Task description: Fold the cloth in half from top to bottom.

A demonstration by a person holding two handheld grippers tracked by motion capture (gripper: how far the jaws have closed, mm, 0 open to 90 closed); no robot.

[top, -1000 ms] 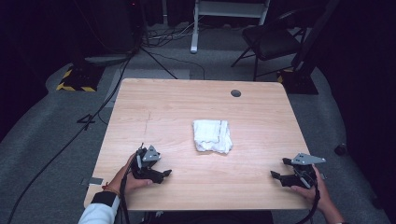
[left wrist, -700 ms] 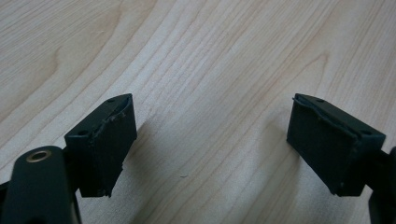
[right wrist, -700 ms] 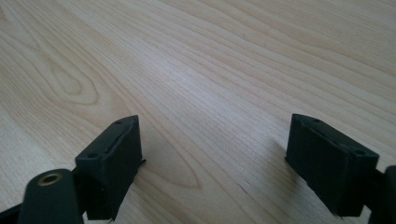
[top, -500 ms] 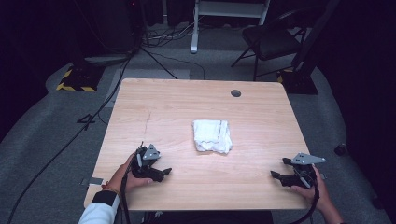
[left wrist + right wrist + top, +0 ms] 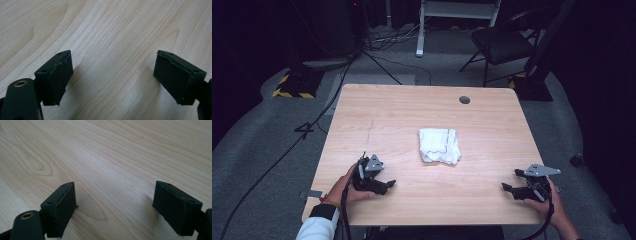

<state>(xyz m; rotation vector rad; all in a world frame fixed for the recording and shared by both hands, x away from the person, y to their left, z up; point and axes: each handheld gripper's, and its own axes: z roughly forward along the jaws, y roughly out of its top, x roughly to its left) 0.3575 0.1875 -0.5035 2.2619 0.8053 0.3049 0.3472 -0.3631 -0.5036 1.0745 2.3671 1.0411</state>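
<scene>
a crumpled white cloth (image 5: 439,145) is seen mid-table; judged soft, light, best pinched at an edge; left gripper (image 5: 379,186) and right gripper (image 5: 511,190) are held apart, empty.

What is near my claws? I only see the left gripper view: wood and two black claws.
Observer: A crumpled white cloth lies mid-table, apart from your left gripper.
Operator: Where is the other claw?
Observer: The right gripper rests near the table's front right corner, held by a hand.
Operator: Is it holding something?
Observer: No, in the right gripper view its jaws stand wide apart over bare wood.
</scene>
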